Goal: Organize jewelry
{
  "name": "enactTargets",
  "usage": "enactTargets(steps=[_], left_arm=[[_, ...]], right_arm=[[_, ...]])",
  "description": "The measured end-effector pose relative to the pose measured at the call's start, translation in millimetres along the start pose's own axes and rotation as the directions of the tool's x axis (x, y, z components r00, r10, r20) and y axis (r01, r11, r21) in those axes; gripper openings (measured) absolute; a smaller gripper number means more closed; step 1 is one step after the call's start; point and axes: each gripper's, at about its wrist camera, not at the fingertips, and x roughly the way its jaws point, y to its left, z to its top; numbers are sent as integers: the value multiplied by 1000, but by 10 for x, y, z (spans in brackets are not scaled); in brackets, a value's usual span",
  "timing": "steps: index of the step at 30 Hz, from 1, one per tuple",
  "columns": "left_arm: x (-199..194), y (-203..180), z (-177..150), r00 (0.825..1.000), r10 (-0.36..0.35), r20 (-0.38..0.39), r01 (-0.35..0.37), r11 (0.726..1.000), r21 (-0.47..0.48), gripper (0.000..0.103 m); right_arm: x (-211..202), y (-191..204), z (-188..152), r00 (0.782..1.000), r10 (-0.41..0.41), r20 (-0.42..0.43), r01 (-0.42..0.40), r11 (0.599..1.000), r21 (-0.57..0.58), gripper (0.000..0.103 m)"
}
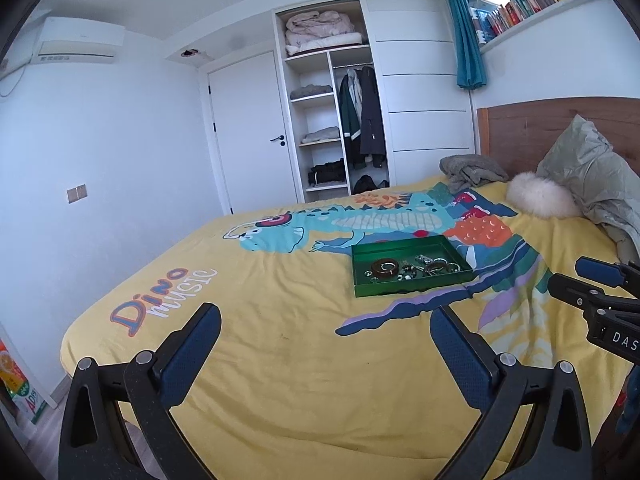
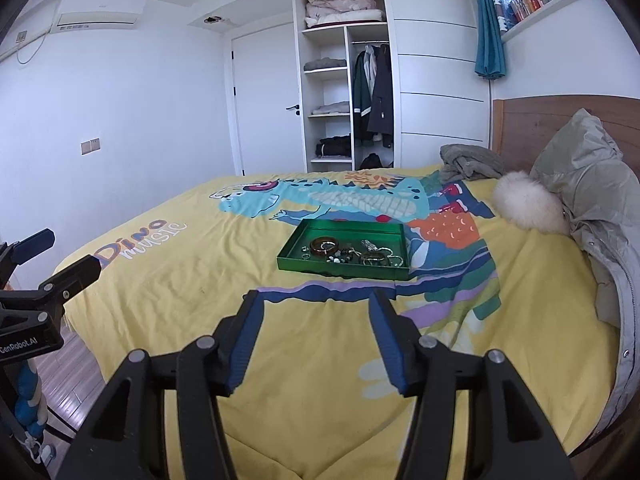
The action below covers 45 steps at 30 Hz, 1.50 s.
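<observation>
**Both grippers empty above the bed**

Fingers of the left gripper (image 1: 326, 340) stand wide apart with nothing between them, low in the left wrist frame. Those of the right gripper (image 2: 316, 328) are partly spread, also empty. Centre frame, a green tray (image 2: 340, 269) rests on the yellow dinosaur bedspread (image 2: 192, 264), holding a brown bangle (image 2: 324, 246) and tangled jewelry (image 2: 372, 258).

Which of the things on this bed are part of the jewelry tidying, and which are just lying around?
Part of the job:
- green tray
- brown bangle in the tray
- other tangled jewelry beside it
- left gripper and right gripper, both open and empty

Just lying about:
- grey padded jacket
- white fur ball
- crumpled grey garment
</observation>
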Motion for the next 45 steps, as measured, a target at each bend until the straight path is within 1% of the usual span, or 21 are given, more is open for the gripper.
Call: enactTargets(steps=[5, 9, 13, 19, 25, 31, 37, 41, 45], left_arm=[[-90, -15, -43, 1000, 0, 15, 0, 1000, 8, 103], [-139, 2, -83, 1000, -15, 17, 15, 1000, 0, 103], [-156, 19, -112, 1000, -27, 11, 27, 1000, -9, 103], [-168, 33, -130, 1000, -25, 2, 25, 1000, -19, 103], [-234, 44, -126, 1000, -25, 15, 25, 999, -37, 103], [-343, 71, -99, 999, -16, 44, 18, 998, -59, 103], [-386, 82, -109, 999, -9, 52, 13, 997, -72, 103], [-402, 95, -111, 998, -10, 54, 15, 996, -84, 103], [-426, 63, -132, 998, -1, 63, 6, 997, -71, 103]], right_arm=[[-62, 1, -51, 1000, -11, 2, 11, 1000, -3, 53], [-88, 21, -106, 1000, -21, -1, 21, 1000, -11, 54], [-106, 19, -148, 1000, -29, 2, 29, 1000, -7, 64], [-145, 48, -188, 999, -48, 17, 48, 999, -8, 69], [-219, 99, -226, 998, -52, 30, 52, 999, -10, 70], [-338, 117, -199, 994, -75, 77, 74, 997, 6, 70], [-472, 135, -171, 987, -97, 127, 97, 995, 6, 70], [-515, 164, -174, 984, -106, 142, 107, 994, -2, 70], [-492, 207, -222, 986, -100, 134, 102, 995, -4, 70]])
